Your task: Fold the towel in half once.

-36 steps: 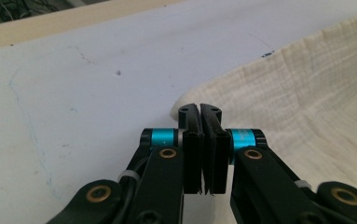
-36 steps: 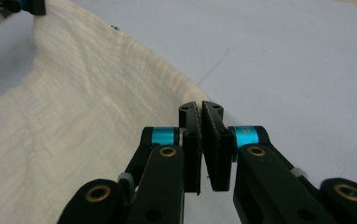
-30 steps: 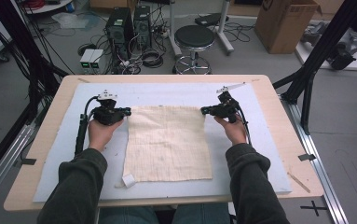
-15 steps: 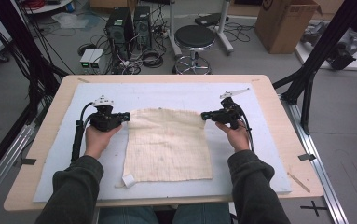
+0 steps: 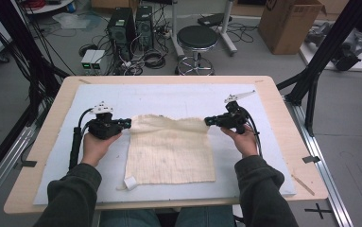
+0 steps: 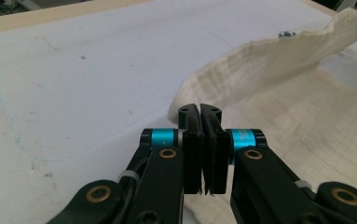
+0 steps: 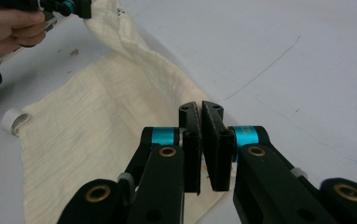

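A cream waffle-weave cloth [image 5: 169, 149] lies on the pale blue mat [image 5: 169, 97] that covers the wooden table [image 5: 282, 118], roughly midway between the table's left and right edges and nearer its front edge. Its front hem rests flat close to the mat's front edge, with a small white loop tag [image 5: 130, 182] curling out at the front-left corner. The far hem is off the mat: the left gripper [image 5: 125, 124] has its jaws shut on the far-left corner and the right gripper [image 5: 208, 121] has its jaws shut on the far-right corner, so the raised edge sags slightly between them.

In the left gripper view the two black jaws stand pressed together with the cloth's corner pinched at their tips, and the lifted hem runs away towards the other gripper at the upper right. The right gripper view shows the same pinch from the other side, the fabric running back to the other hand [image 7: 8, 25].

Gripping both far corners at once most likely serves to keep the hem taut and level, so that the far half can be carried over towards the front edge of the table in a clean fold. The flat front half acts as an anchor while the back is lifted.
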